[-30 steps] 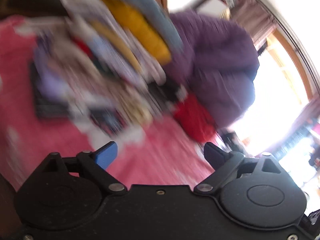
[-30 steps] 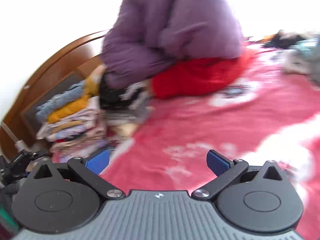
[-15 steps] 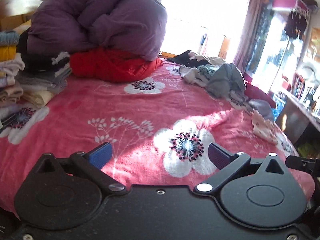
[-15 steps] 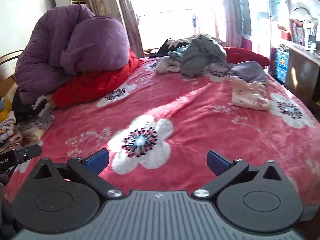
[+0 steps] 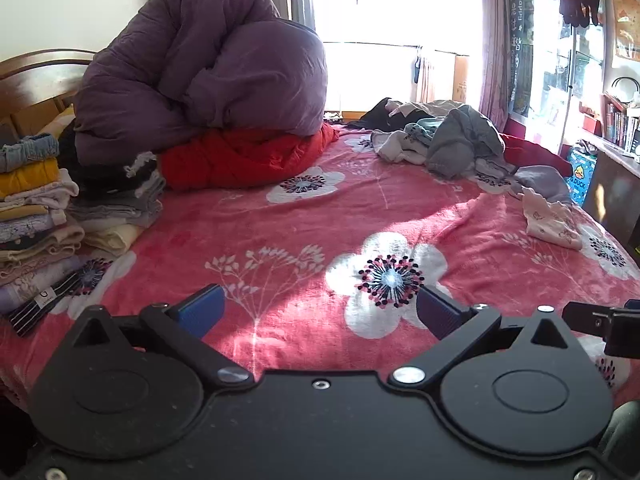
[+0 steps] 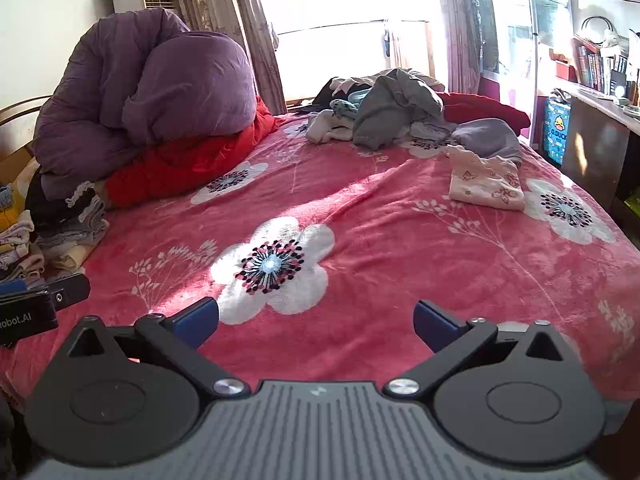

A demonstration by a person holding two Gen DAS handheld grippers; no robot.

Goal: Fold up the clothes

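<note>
A heap of unfolded clothes (image 5: pixel 448 140) (image 6: pixel 396 108) lies at the far side of the bed, grey and pale pieces on top. A small cream printed garment (image 5: pixel 550 220) (image 6: pixel 486 184) lies apart from it on the right. Folded clothes sit in a stack (image 5: pixel 36 208) (image 6: pixel 24 240) at the left by the headboard. My left gripper (image 5: pixel 320 312) hovers open over the near edge of the bed, empty. My right gripper (image 6: pixel 316 320) is open and empty too, beside the left one. Part of each gripper shows at the edge of the other's view.
The pink flowered blanket (image 5: pixel 320 220) (image 6: pixel 380 240) covers the bed. A rolled purple duvet (image 5: pixel 200 76) (image 6: pixel 140 88) rests on a red quilt (image 5: pixel 240 156) at the back left. A desk with books (image 6: pixel 600 92) stands on the right, the window behind.
Both views swung from the folded stack at the left toward the middle of the bed and have steadied. Both grippers stayed open and empty.
</note>
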